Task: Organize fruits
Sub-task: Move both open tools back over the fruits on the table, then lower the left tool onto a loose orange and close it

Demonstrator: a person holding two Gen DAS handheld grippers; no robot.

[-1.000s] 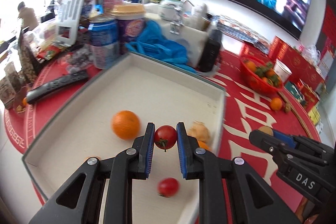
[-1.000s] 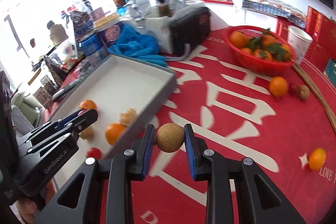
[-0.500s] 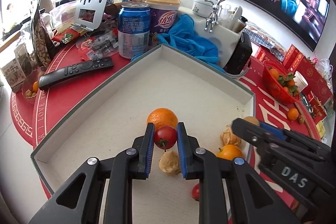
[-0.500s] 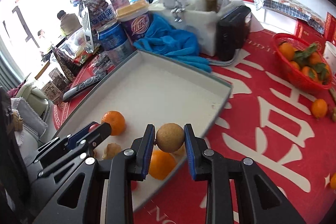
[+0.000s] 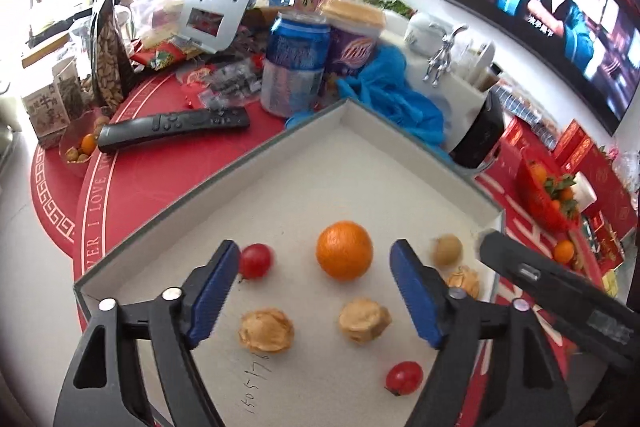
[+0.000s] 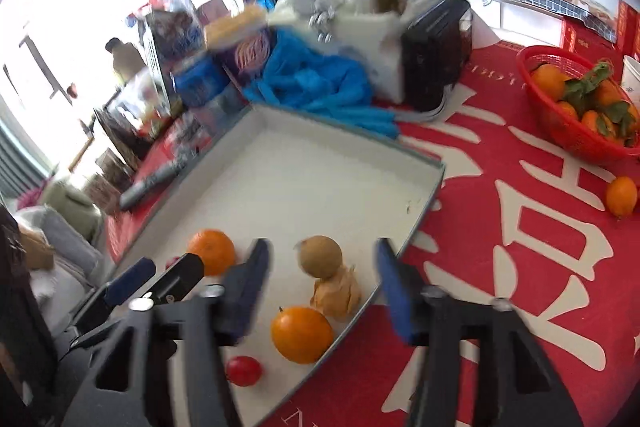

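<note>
Over the tray (image 5: 288, 187): both drops were being made.
Left gripper (image 5: 316, 291): jaws opening, cherry tomato (image 5: 256, 260) released at 10 o'clock.
Right gripper (image 6: 320, 287): jaws opening, brown fruit (image 6: 321, 256) let go.
Next: loose orange (image 6: 621, 195) at 2 o'clock probably to be fetched.

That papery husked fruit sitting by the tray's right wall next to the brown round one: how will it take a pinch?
The husked fruit looks crinkled and thin-skinned, so it will probably crush under a firm pinch. It seems light and is unlikely to roll far. It leans against the brown round fruit, which will likely roll across the tray if nudged.
</note>
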